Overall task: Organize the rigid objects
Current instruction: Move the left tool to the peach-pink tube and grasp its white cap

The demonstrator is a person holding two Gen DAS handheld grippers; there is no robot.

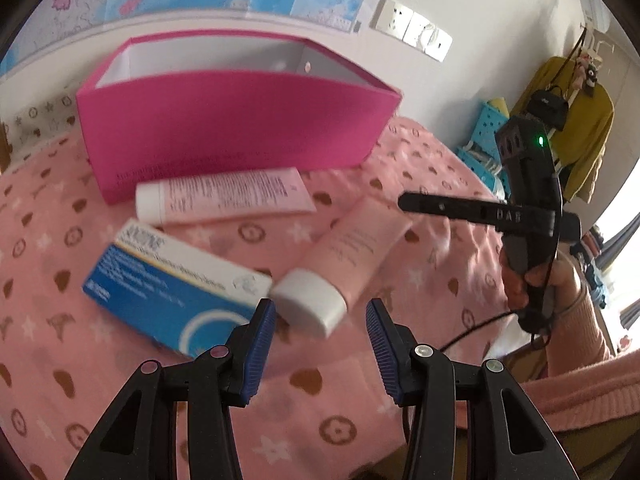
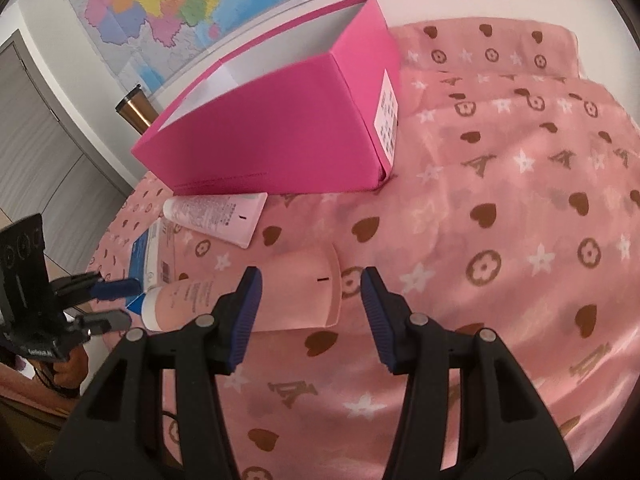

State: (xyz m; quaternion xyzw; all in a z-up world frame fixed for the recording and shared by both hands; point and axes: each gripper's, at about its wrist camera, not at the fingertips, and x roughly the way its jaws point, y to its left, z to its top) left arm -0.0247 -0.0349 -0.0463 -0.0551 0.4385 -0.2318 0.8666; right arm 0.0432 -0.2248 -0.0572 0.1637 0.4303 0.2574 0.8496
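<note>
An open pink box (image 1: 232, 128) (image 2: 280, 132) stands on the pink patterned cloth (image 1: 360, 420) (image 2: 500, 240). In front of it lie a pale pink tube (image 1: 228, 196) (image 2: 218, 216), a blue and white carton (image 1: 172, 284) (image 2: 154, 252), and a second pink tube with a white cap (image 1: 344, 264) (image 2: 260, 292). My left gripper (image 1: 322, 312) (image 2: 114, 300) is open and empty, just short of the white cap. My right gripper (image 2: 310, 280) is open and empty, above the second tube's flat end. Its body (image 1: 528, 216) shows in the left wrist view.
A wall map (image 2: 168, 4) hangs behind the box. A metal cup (image 2: 134, 110) stands left of the box. A blue crate (image 1: 486, 136) and a yellow garment (image 1: 576, 128) are at the right. The cloth (image 2: 520, 140) stretches right of the box.
</note>
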